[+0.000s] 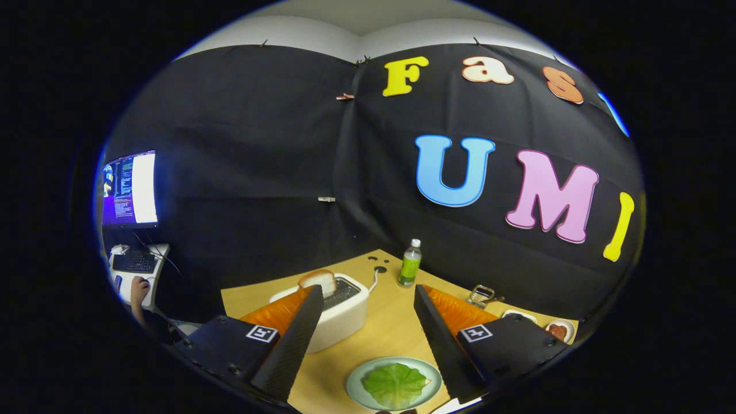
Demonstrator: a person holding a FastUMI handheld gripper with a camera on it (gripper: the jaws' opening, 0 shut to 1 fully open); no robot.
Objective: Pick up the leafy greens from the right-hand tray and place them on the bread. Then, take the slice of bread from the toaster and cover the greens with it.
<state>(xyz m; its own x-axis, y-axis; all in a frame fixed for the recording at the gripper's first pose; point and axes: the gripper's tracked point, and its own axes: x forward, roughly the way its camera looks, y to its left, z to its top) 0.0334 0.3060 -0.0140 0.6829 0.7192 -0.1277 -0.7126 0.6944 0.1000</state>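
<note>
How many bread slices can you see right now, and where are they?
2. One slice stands in the toaster, beyond the open tool. Another peeks from under the greens on the plate between the fingers. More may be hidden.

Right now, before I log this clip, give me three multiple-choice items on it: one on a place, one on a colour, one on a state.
1. Where do the greens lie?
A. in the toaster
B. on the plate, between the fingers
C. beside the bottle

2. What colour is the bottle?
A. green, white cap
B. red
C. blue

3. How is the gripper?
A. shut on the bread
B. shut on the greens
C. open, holding nothing

Answers: 1 B, the leaf covers bread on the plate. 2 A, green body under a white cap. 3 C, the fingers stand wide apart; a bread slice sits in the toaster.
</note>
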